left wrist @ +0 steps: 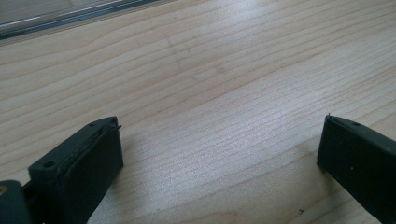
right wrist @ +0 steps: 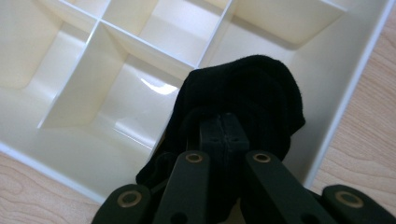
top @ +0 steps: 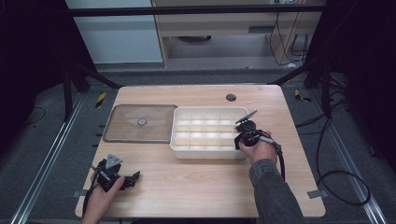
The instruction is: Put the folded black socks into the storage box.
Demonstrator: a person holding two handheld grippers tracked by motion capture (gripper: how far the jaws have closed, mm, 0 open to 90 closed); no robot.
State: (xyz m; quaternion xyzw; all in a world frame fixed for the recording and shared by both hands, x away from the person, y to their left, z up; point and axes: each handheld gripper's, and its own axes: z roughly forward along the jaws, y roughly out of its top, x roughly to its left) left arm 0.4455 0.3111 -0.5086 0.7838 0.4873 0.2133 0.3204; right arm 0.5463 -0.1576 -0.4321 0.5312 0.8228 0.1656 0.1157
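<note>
Right hand-held gripper (right wrist: 220, 128) is clenching a black sock (right wrist: 243, 88), its jaws pressed together with the fabric bunched around and in front of them. In the right gripper view the sock is hanging directly ahead of the jaws, over the near corner compartment of the white divided tray (right wrist: 327, 126), with the tray's outer wall running just to one side of the hand-held gripper. The sock looks crumpled into a lump, so no clear long axis is showing.

From the high view, this right hand-held gripper (top: 246, 133) is sitting at the tray (top: 208, 153) edge closest to it, at the tray's right end, so the open cell is lying straight below and slightly forward of the jaws. A short lowering looks like what the next move would need.

Left hand-held gripper (top: 122, 179) is resting released near the front of the desk (top: 196, 186), well apart from the tray; its jaws are standing wide over bare wood. A clear lid (top: 140, 123) is lying just beyond the tray's far end, away from the right hand-held gripper.
</note>
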